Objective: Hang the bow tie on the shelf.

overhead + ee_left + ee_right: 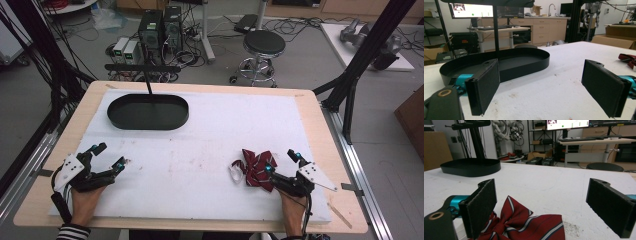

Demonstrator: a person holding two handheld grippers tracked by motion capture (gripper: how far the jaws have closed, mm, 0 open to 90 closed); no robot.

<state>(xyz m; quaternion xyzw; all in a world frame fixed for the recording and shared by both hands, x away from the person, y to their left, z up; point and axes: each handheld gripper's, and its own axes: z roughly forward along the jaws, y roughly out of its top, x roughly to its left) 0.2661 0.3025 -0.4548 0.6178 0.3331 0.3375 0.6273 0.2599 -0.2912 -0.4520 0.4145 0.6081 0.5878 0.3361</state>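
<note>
While both hands rest at the bench's (200, 150) lower edge, the right tool (281, 169) gapes over a red striped bow tie (257, 167) at lower right, seemingly ready to pinch; the left tool (108, 156) spreads empty below the black tray (148, 111).

The high view looked forward and down from above the person's side of the table (310, 107), taking in the whole white mat, the floor and a stool (263, 44) beyond. The left gripper view sat low, just above the mat, facing across it toward the black oval tray (499, 66) close ahead, with desks behind. The right gripper view sat equally low, with a red striped bow tie (529, 225) close under the lens and the same tray (471, 167) farther off. All three views shared that tray (148, 112)
</note>
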